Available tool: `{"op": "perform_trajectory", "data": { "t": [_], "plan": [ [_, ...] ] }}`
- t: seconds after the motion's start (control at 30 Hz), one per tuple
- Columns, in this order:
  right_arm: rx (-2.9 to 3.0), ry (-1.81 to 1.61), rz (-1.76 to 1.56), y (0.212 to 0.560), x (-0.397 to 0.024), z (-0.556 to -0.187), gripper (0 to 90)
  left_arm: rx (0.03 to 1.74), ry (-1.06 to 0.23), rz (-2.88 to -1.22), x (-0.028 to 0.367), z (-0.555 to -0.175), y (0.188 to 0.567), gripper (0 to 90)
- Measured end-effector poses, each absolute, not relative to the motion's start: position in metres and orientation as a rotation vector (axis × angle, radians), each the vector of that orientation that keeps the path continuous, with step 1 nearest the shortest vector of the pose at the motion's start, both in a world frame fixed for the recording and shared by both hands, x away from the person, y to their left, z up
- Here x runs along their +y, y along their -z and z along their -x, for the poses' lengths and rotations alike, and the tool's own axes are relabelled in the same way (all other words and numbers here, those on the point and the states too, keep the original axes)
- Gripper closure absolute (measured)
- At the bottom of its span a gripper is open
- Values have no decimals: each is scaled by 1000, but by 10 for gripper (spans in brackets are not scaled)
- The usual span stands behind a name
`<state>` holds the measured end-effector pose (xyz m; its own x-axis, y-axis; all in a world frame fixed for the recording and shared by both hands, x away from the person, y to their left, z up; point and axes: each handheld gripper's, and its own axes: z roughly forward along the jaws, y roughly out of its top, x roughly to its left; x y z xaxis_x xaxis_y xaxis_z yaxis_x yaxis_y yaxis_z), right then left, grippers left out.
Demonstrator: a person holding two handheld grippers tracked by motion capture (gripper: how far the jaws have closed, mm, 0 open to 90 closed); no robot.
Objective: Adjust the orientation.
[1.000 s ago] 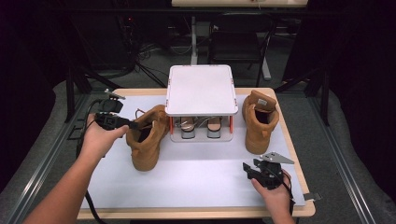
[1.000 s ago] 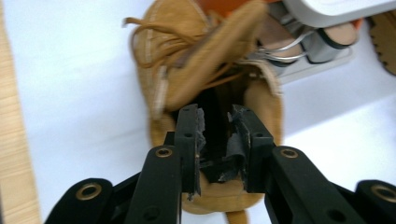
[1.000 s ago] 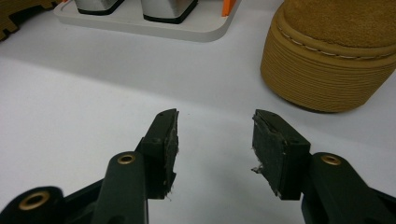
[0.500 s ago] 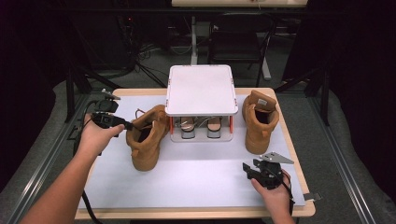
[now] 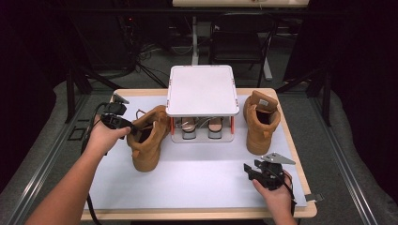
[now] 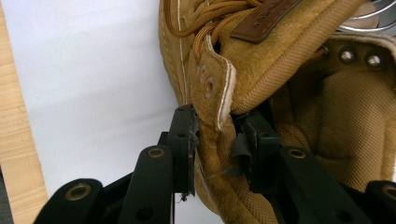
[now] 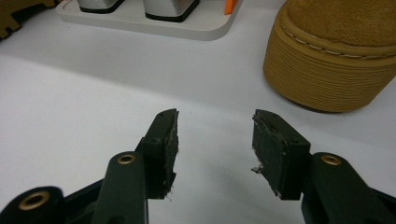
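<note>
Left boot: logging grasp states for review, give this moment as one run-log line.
left tongs: shut on left boot collar | right tongs: open, over white mat | right boot: untouched

A white two-tier rack [image 5: 202, 90] holds shoes [image 5: 190, 125] beneath, mid-table [image 5: 141, 92].

High view overhead, facing forward; gripper views close, sharing boots [image 5: 149, 138].
</note>
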<state>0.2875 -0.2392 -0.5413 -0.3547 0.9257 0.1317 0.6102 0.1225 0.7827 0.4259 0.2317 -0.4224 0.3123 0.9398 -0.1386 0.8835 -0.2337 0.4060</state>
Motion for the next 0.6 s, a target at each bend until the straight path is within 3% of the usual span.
{"op": "perform_trajectory", "data": {
  "t": [0.6],
  "plan": [
    [2032,-1100,-1485,543,-237,-289,502,1697,-161,-2361,214,-444,423,709]
  ]
}}
